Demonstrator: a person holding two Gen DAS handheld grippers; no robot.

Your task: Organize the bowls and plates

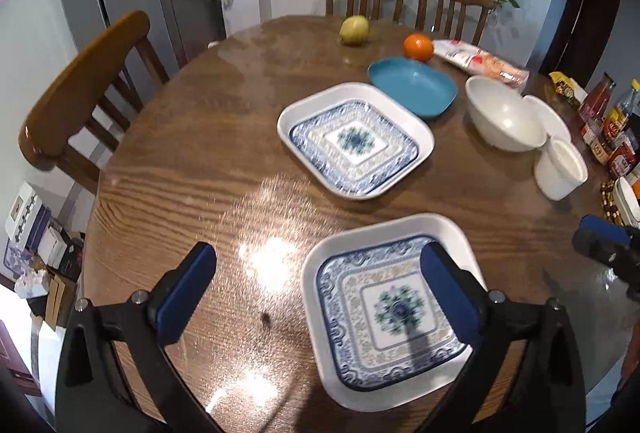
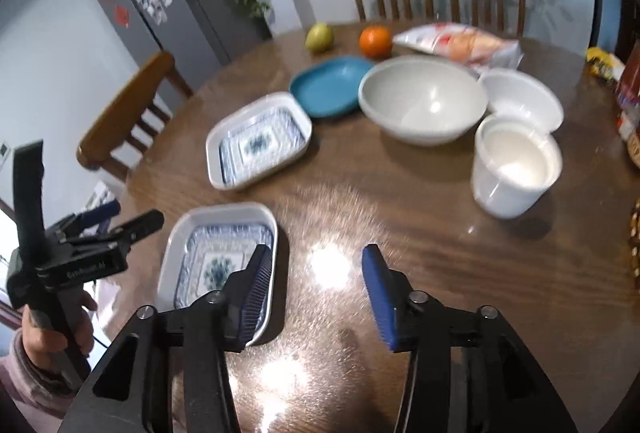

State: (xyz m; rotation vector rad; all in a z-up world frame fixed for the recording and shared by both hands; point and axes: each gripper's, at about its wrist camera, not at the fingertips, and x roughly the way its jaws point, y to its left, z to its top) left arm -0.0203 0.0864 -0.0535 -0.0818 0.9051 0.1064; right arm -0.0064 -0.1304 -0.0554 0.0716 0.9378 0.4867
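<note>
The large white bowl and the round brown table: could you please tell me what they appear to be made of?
Large white bowl: probably glazed ceramic or melamine; smooth, glossy, with a bright highlight inside. Round brown table: wood or wood-look veneer, lacquered; visible grain and strong light reflections.

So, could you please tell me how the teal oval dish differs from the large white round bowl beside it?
The teal oval dish is shallow and coloured; the large white round bowl is deep and plain. The dish is oval, the bowl round. Both sit upright and empty on the wooden table.
</note>
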